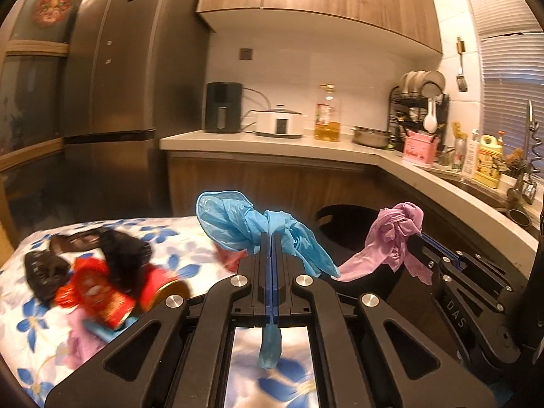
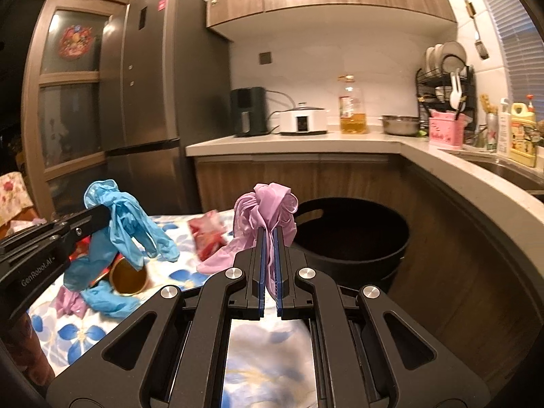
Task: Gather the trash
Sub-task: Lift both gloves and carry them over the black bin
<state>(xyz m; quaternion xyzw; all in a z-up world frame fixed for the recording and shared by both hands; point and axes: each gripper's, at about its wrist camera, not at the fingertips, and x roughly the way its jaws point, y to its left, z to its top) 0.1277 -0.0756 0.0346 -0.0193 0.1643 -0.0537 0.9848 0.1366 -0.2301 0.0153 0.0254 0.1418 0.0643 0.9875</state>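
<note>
Trash is partly gathered: my left tool [image 1: 272, 238] is clamped on a blue glove [image 1: 244, 224] and my right tool [image 2: 270, 234] on a pink glove [image 2: 268, 207], bin [image 2: 353, 234] just ahead, wrappers [image 1: 98, 289] left on the desk [image 1: 190, 248].

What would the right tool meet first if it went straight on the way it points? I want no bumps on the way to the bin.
Probably the black bin: the right tool, shut on the pink glove, points just left of its near rim. Depth is unclear.
</note>
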